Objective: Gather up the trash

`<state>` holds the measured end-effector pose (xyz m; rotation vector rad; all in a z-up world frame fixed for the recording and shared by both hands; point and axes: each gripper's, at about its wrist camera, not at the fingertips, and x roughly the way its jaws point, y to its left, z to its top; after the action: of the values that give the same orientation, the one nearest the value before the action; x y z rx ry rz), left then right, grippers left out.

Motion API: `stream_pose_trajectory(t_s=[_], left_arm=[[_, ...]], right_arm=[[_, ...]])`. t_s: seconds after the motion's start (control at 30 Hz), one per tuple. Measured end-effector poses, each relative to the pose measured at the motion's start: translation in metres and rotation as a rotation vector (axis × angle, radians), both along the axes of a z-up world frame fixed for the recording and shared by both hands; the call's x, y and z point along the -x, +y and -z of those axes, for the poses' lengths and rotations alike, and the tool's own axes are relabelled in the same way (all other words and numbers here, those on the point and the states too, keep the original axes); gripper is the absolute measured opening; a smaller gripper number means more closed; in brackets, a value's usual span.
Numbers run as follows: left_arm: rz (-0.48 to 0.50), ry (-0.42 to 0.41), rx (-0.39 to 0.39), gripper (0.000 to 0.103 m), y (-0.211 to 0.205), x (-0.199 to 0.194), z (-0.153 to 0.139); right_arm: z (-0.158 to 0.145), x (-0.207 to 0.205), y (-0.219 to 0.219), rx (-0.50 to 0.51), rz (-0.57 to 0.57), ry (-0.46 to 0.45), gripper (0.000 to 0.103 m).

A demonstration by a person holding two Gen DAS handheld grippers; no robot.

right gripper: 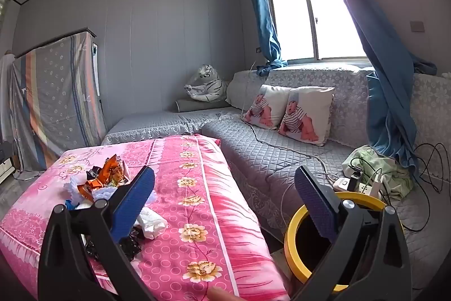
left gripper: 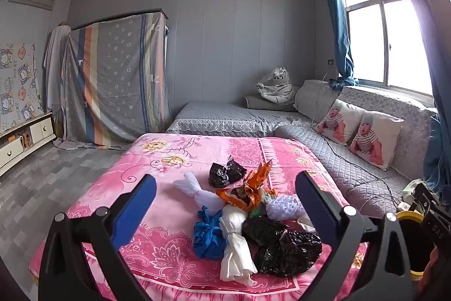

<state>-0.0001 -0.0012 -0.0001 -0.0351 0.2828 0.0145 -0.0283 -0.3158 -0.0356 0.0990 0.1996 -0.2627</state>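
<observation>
Crumpled plastic and paper trash (left gripper: pixel 248 219) heaped on near part of pink floral blanket (left gripper: pixel 157 244). Left gripper (left gripper: pixel 225 205) spread fully, empty, framing heap for pickup. Right gripper (right gripper: pixel 224 202) likewise wide, empty, near yellow-rimmed round bin (right gripper: pixel 293 239), right.

grey sofa (right gripper: pixel 267 160), baby-print cushions (right gripper: pixel 307 114), toy tiger (right gripper: pixel 208 86), blue curtains (right gripper: pixel 386 75)

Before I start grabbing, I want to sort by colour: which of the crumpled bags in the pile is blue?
The blue bag at the pile's left edge, beside the white paper bundle. The other bags are black.
</observation>
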Motion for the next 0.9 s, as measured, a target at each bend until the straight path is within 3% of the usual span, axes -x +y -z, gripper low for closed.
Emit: stream_pose_trajectory(t_s=[0.9], left_arm=[[-0.005, 0.015, 0.023, 0.095, 0.002, -0.008, 0.003]], right_arm=[[0.010, -0.012, 0.002, -0.011, -0.004, 0.029, 0.095]])
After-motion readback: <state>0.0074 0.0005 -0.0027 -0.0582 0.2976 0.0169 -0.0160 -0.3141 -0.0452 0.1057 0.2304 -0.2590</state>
